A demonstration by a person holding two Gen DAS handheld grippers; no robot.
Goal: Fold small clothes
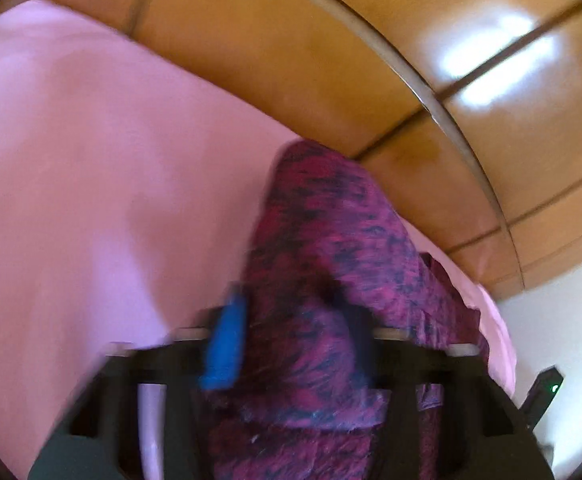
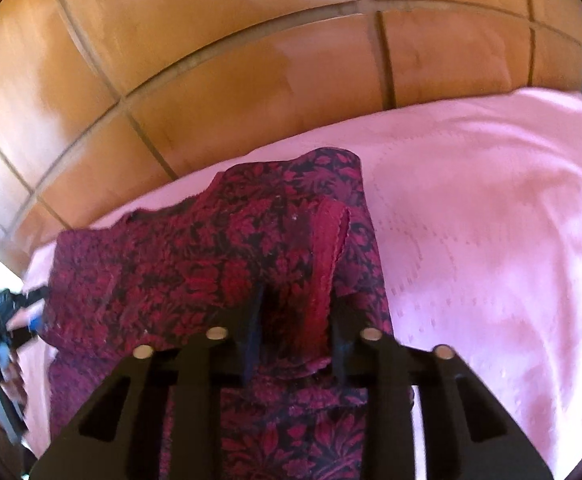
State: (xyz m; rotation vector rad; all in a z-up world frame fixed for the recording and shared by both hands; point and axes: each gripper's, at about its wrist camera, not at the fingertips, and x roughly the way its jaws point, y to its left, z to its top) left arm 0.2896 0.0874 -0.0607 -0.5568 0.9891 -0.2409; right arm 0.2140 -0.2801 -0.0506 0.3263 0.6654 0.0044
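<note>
A small dark red garment (image 1: 331,220) with a black leaf print lies on a pink sheet (image 1: 71,160). In the blurred left wrist view my left gripper (image 1: 293,340) is shut on a bunched part of it; cloth fills the gap between the blue pad (image 1: 227,344) and the dark finger. The right wrist view shows the garment (image 2: 171,272) spread leftward, with a red hem (image 2: 327,264) rising between the fingers of my right gripper (image 2: 297,328), which is shut on that fold. The left gripper (image 2: 23,312) shows at the garment's left edge.
Glossy wooden panels (image 2: 211,60) stand right behind the sheet's (image 2: 491,220) far edge. The sheet stretches wide to the right of the garment. A black device with a green light (image 1: 547,388) sits beyond the sheet's right corner, on a pale surface.
</note>
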